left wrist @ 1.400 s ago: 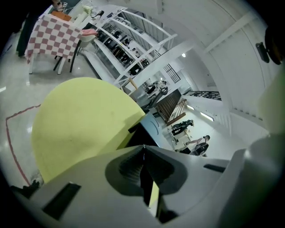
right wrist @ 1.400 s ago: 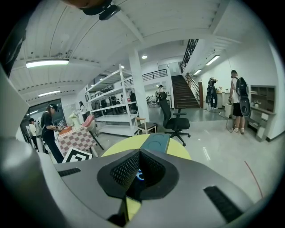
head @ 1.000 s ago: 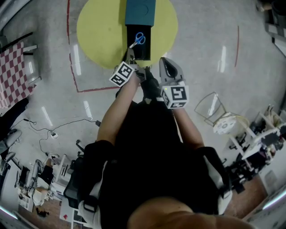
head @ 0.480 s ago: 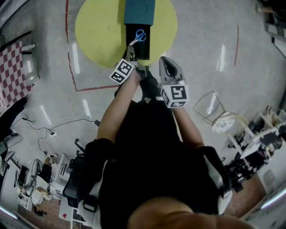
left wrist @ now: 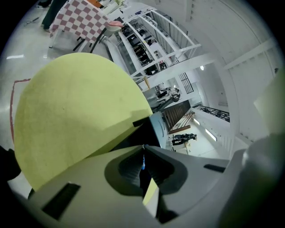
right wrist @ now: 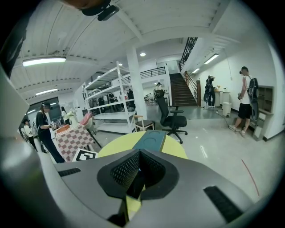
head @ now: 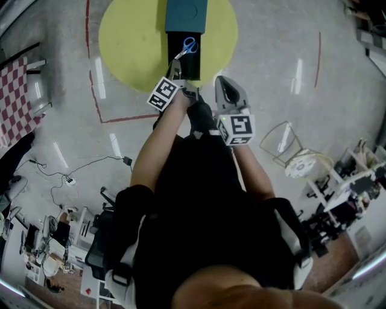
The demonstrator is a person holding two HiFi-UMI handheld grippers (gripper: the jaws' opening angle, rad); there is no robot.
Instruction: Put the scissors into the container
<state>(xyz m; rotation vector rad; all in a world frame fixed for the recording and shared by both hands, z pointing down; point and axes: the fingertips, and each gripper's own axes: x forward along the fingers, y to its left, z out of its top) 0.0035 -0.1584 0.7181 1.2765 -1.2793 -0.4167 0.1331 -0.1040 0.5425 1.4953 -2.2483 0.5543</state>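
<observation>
My left tongs (head: 176,67) are pinched narrow on the blade end of the scissors (head: 188,47). In the left gripper view a thin blue sliver sits right between the closed tips. Ahead of those tongs, the blue handles lie over the dark mouth of the container (head: 196,65), which stands on the round yellow counter (head: 129,42). I cannot tell from up here whether the handles rest on the container's bottom or hang above it.

I judge the step in hand to be the release. To do it well, I would keep the scissors in line with the long box and lower them until the handles are well below the rim. Only then would I part the tongs, so the blades slide in rather than tip over the near wall. That wall lies just under the left tips, so I would withdraw upward and toward me, not sideways.

Beyond the container, farther from the tongs, a teal piece (head: 186,13) closes off the far end. Bare counter lies on either side of the box. To the right, my right tongs (head: 221,81) are closed on nothing, just beside the left ones and near the counter's rim. That makes the left side the freer way out.
</observation>
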